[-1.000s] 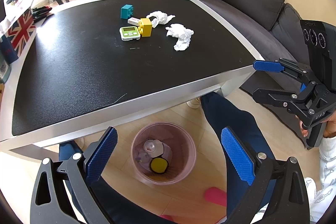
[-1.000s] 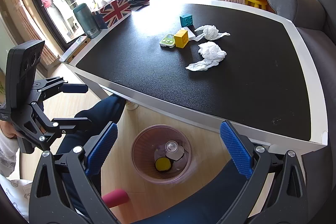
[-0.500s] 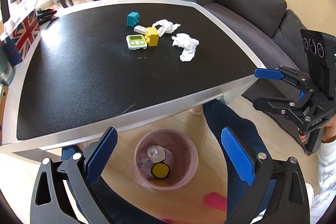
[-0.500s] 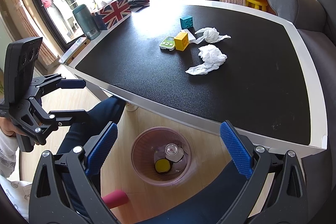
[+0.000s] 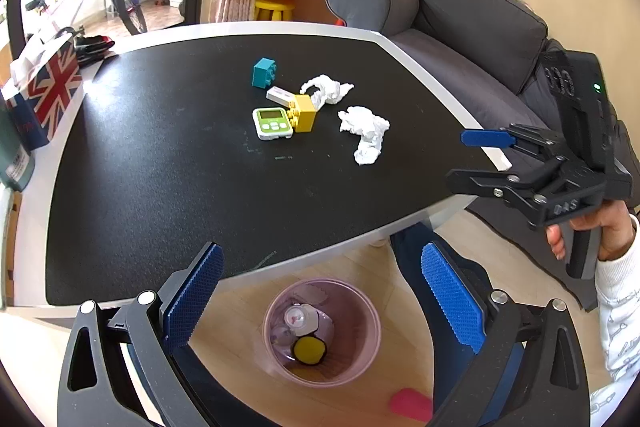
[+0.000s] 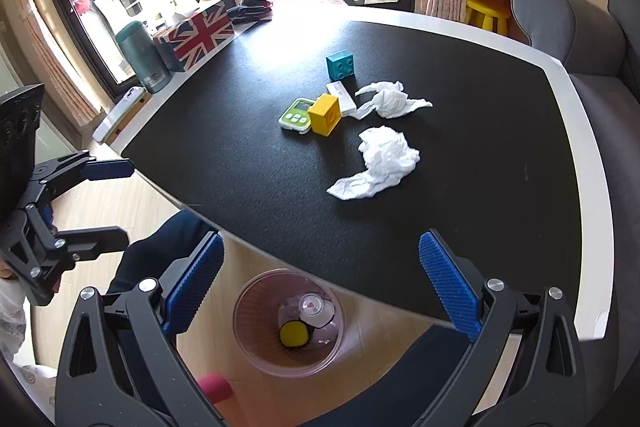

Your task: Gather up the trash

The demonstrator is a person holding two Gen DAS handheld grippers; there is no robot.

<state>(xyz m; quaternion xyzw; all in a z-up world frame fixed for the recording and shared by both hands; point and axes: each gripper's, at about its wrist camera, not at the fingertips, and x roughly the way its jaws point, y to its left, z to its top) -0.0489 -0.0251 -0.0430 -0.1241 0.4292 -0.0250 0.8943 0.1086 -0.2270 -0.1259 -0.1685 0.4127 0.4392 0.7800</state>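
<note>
Left gripper and right gripper, each with blue ribbed pads, are both held with jaws spread wide and nothing between them. Each hangs just off the near edge of the black-topped, white-rimmed table, above the floor. Directly below and between the jaws of either gripper stands a translucent pink round waste bin, holding a clear plastic bottle and a yellow disc-shaped item.

The trash lies on the table, well ahead of both pairs of jaws. The nearer crumpled white tissue sits ahead of the right gripper's jaws, slightly toward its right finger. The farther crumpled white tissue lies beyond it, just beside a small white rectangular box. A yellow toy building block touches a green-and-white digital timer; a teal toy building block stands farther off. The right gripper appears at the right edge of the left wrist view, held by a hand.
</note>
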